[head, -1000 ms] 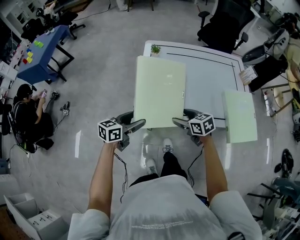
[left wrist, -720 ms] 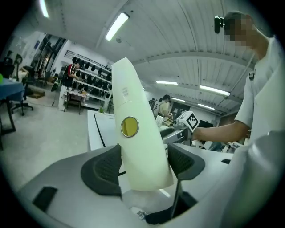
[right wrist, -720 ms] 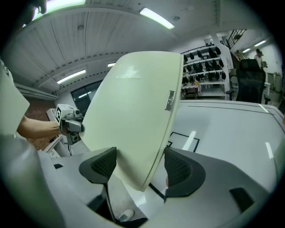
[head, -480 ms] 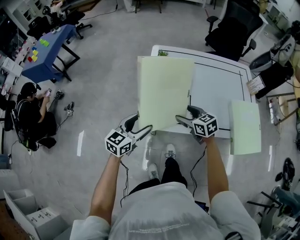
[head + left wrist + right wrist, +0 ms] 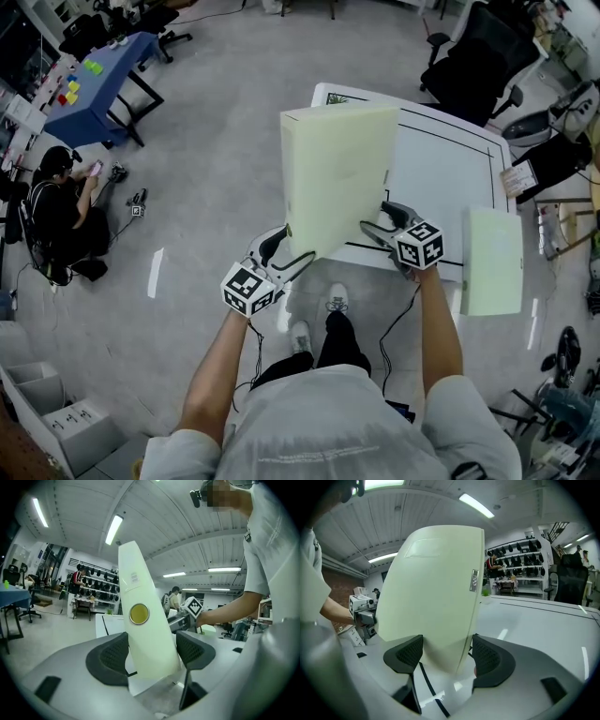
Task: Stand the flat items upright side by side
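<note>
Here the pale green folder [image 5: 337, 178] is held nearly upright in the air over the near edge of the white counter [image 5: 445, 164]. The left tongs [image 5: 289, 253] are clamped on its lower left corner and the right tongs [image 5: 379, 221] on its lower right edge. A second folder [image 5: 492, 261] lies flat at the counter's right edge, well apart.

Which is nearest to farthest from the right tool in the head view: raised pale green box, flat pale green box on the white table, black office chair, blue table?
1. Raised pale green box: between the jaws of the right tool.
2. Flat pale green box: right edge of the white table.
3. Black office chair: beyond that table.
4. Blue table: far left.
</note>
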`<state>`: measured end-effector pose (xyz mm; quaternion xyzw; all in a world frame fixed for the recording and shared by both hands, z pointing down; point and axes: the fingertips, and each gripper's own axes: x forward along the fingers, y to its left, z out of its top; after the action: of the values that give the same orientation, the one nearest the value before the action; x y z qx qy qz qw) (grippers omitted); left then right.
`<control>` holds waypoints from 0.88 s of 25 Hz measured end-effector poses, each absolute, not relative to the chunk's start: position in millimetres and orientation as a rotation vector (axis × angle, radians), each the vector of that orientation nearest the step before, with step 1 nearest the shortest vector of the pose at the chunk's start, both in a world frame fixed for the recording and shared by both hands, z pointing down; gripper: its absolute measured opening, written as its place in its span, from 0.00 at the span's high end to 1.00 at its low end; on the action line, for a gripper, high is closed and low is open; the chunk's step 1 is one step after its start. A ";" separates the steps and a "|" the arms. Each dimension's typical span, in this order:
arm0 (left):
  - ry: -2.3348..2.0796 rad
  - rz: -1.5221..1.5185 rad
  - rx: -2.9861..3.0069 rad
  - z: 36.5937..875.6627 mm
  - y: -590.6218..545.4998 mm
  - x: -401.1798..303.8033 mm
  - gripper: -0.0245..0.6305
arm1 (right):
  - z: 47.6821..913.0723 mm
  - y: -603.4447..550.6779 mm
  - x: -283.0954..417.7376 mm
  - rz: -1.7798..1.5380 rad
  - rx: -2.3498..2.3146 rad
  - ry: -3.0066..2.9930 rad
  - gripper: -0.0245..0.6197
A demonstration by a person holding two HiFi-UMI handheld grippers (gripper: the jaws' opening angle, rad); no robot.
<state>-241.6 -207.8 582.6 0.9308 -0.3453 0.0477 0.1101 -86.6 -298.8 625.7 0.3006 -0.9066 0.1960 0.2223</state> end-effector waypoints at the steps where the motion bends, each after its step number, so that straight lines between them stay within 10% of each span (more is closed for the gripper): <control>1: -0.985 0.163 2.744 585.5 -206.6 -237.8 0.45 | 624.9 -303.6 -84.2 0.525 0.843 -2.501 0.42; 4: -0.926 0.199 2.746 593.6 -202.8 -226.8 0.48 | 621.8 -313.4 -84.8 0.486 0.854 -2.513 0.61; 10: -0.981 0.305 2.768 609.1 -204.4 -223.8 0.49 | 628.7 -314.2 -93.6 0.527 0.841 -2.536 0.66; 22: -0.901 0.433 2.853 622.3 -205.4 -200.5 0.56 | 648.3 -336.5 -90.4 0.507 0.807 -2.488 0.60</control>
<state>-200.5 -205.4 622.3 0.9421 -0.2974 0.1429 0.0592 -90.4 -336.5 648.3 0.2944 -0.9073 0.1849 0.2364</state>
